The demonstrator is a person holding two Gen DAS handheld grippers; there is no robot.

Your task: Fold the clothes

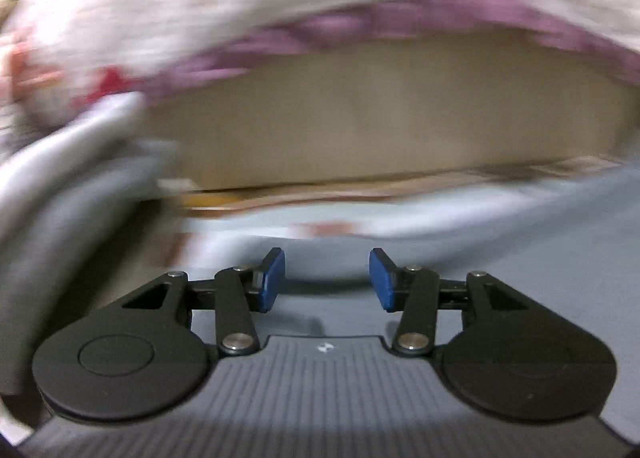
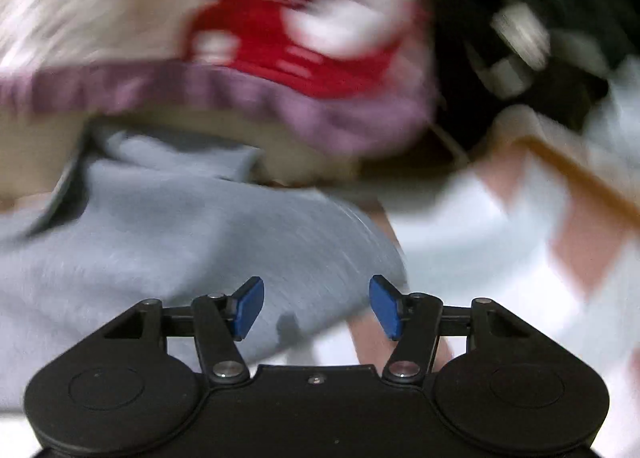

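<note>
A grey garment (image 2: 192,234) lies spread on the surface below both grippers; in the left wrist view it shows as grey cloth (image 1: 520,250) under and beyond the fingers, with a bunched fold (image 1: 80,178) at the left. My left gripper (image 1: 327,280) stands open just above the cloth, nothing between its blue pads (image 1: 274,278). My right gripper (image 2: 316,306) is open too, over the garment's right edge, its blue pads (image 2: 250,306) apart and empty. Both views are blurred.
A cream quilt with red shapes and a purple border (image 1: 360,22) hangs across the top of both views (image 2: 280,58). A white and pink checked sheet (image 2: 500,242) covers the surface at the right. Dark clutter (image 2: 540,18) sits at the far right. A tan panel (image 1: 380,110) lies beyond.
</note>
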